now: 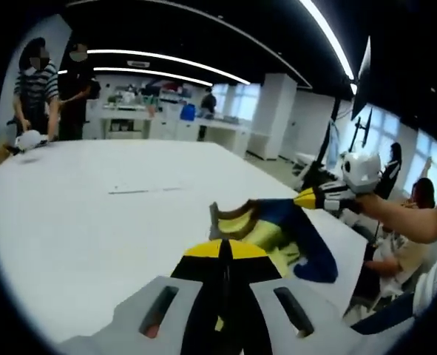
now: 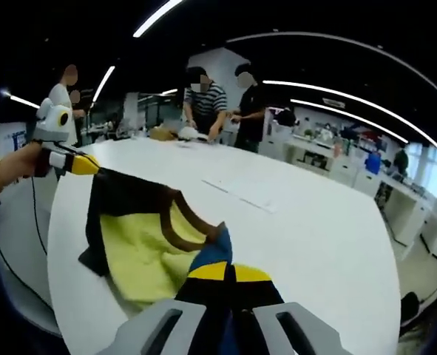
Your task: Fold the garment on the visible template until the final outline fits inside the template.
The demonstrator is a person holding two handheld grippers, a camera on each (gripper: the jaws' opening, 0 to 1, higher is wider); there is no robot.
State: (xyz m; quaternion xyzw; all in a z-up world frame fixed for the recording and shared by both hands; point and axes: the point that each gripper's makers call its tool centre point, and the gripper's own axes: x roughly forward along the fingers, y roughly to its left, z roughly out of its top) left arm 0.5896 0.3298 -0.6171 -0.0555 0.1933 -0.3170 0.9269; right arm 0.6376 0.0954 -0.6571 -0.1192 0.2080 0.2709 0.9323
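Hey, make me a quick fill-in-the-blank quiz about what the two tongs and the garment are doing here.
1. Both tongs, left and right, are shut on the ____.
2. The garment is mostly ____ with brown trim.
3. The garment is held over a ____ table.
4. Two people stand at the table's ____ end.

Missing words: garment; yellow; white; far

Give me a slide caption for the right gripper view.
Both grippers shut on the yellow and navy garment, holding it over the white table.
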